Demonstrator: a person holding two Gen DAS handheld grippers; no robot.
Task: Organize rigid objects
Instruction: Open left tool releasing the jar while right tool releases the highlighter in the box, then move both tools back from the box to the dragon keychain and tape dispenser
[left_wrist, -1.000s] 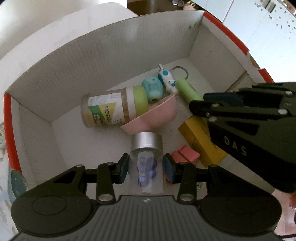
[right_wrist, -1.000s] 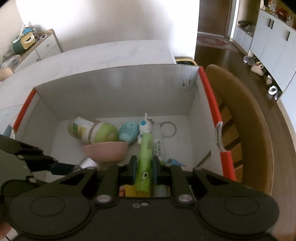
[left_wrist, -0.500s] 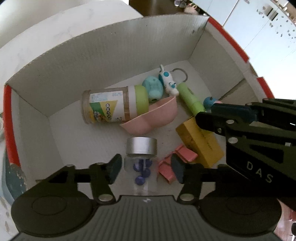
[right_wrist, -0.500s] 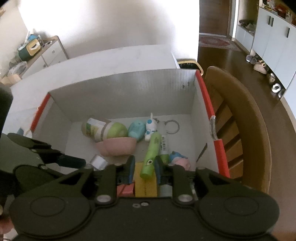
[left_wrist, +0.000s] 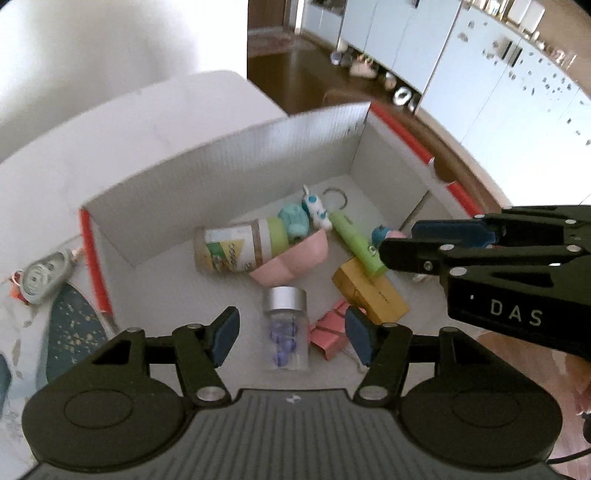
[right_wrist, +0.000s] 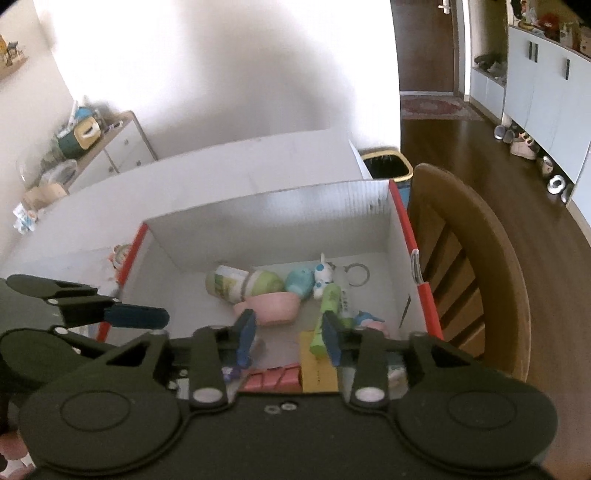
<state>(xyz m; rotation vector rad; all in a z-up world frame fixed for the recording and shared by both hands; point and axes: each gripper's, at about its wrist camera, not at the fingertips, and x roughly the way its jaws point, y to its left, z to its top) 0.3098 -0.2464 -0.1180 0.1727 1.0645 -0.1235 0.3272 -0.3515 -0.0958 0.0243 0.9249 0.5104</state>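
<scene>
Both the left gripper (left_wrist: 291, 332) and right gripper (right_wrist: 290, 338) hang with jaws spread and empty above the box (left_wrist: 221, 166), where the vial (left_wrist: 286, 326) lies at 6 o'clock of the pink bowl (left_wrist: 295, 260) and the green tube (left_wrist: 356, 249), propped on the yellow block (left_wrist: 373, 295) at 3 o'clock, could roll off if nudged.

The only lettering that reads clearly is "DAS", in pale capitals on the flat black side of the right gripper (left_wrist: 458, 245) as it shows in the left wrist view. The tall jar with the lime-green lid (left_wrist: 240, 251), lying on its side in the white cardboard box with red edges (left_wrist: 236, 162), carries a green and yellow label with small print too blurred to read. The lime-green tube (left_wrist: 356, 247) and the yellow rectangular block (left_wrist: 373, 297) bear dark marks, also illegible.
</scene>
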